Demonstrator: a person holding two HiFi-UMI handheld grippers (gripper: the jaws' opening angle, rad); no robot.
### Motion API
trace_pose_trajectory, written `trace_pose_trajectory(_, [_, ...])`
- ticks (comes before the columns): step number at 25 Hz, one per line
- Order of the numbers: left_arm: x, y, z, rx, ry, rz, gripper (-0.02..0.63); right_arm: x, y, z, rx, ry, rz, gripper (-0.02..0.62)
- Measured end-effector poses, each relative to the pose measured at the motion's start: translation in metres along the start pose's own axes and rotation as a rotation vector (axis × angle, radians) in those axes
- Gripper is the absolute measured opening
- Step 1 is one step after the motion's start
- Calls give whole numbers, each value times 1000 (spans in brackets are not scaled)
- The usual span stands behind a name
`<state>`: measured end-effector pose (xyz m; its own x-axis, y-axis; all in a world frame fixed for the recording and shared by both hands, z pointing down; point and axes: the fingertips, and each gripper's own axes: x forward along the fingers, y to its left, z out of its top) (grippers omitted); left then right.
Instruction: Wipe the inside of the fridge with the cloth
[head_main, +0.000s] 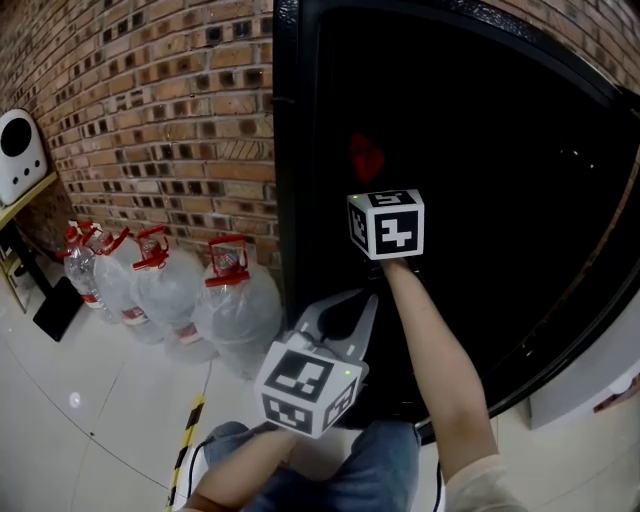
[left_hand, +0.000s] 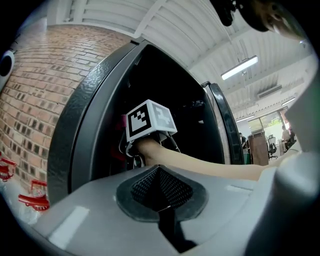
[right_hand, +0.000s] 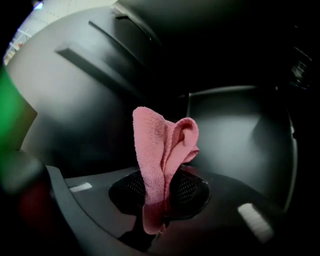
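A: Item one, right gripper (right_hand: 159, 199). Condition?

B: Clamped tight on pink cloth (right_hand: 159, 142). Lower fold pinched between the jaws, upper part standing free as a loose double flap. Located inside the fridge (head_main: 290, 150), arm (head_main: 440, 350) reaching in past the frame. Flap near the dark inner wall (right_hand: 75, 95); contact not confirmable.

A: Item two, left gripper (left_hand: 161, 192)?

B: Fully closed, pad against pad, nothing held. Parked outside the fridge, low, pointing toward the opening.

A: Risks, in order?

B: First, poor coverage: only a narrow flap presented, so probably streaks and missed corners under light pressure. Second, hard contact: gripper plastic scraping the wall or catching on the ribs (right_hand: 95, 70) if pushed beyond the cloth's reach. Third, slip: small pinch on thin fabric, likely to pull loose under a dragging stroke. Fourth, poor sight: interior nearly black in the head view, so hard to tell wiped from unwiped.

A: Counts?

B: Two grippers. Two marker cubes (head_main: 386, 224). One cloth. One fridge, open. Four water jugs (head_main: 235, 315) with red handles along the brick wall (head_main: 150, 90); any more behind them not discernible.
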<state>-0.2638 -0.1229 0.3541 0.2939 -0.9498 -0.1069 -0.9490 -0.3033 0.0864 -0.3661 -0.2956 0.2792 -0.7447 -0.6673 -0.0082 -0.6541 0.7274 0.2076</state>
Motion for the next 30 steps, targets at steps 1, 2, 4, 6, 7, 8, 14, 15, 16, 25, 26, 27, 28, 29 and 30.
trace_pose_trajectory(1, [0,1,0,1,0,1,-21,0,-3,-4,-6,8,-9,69])
trace_pose_trajectory(2, [0,1,0,2,-1,1,-21,0,-9,-7,-11,15,-23,68])
trace_pose_trajectory(4, [1,1,0,0,-2,-1,-21,-5,-26,-14,-21,26,-59,69])
trace_pose_trajectory(6, [3,-1,-1,-3,-3,-8,-21,-13,-46,-20,-27,36,-102,69])
trace_pose_trajectory(7, [4,-2,-1,-4,-4,-12,-21,-18,-57,-23,-28,42,-123,69])
trace_pose_trajectory(8, [5,-2,-1,-5,-5,-16,-21,-23,-67,-25,-28,47,-144,69])
trace_pose_trajectory(14, [14,-10,0,-27,-13,-47,-21,-57,-123,-43,-25,92,-262,68])
trace_pose_trajectory(15, [15,-12,-1,-29,-13,-53,-21,-62,-131,-47,-23,100,-282,69])
trace_pose_trajectory(16, [16,-14,-2,-30,-13,-58,-21,-68,-139,-50,-20,109,-302,68])
trace_pose_trajectory(25, [22,-21,0,-48,-19,-89,-21,-98,-181,-61,48,143,-408,69])
trace_pose_trajectory(26, [22,-21,0,-48,-20,-91,-21,-99,-181,-60,50,141,-409,68])
trace_pose_trajectory(27, [21,-21,0,-49,-21,-91,-21,-99,-178,-59,51,135,-407,68])
trace_pose_trajectory(28, [21,-21,0,-49,-23,-92,-21,-100,-174,-55,49,124,-402,67])
trace_pose_trajectory(29, [21,-21,1,-50,-24,-92,-21,-100,-169,-48,45,109,-394,68])
trace_pose_trajectory(30, [21,-21,1,-51,-26,-93,-21,-99,-164,-39,41,90,-385,68])
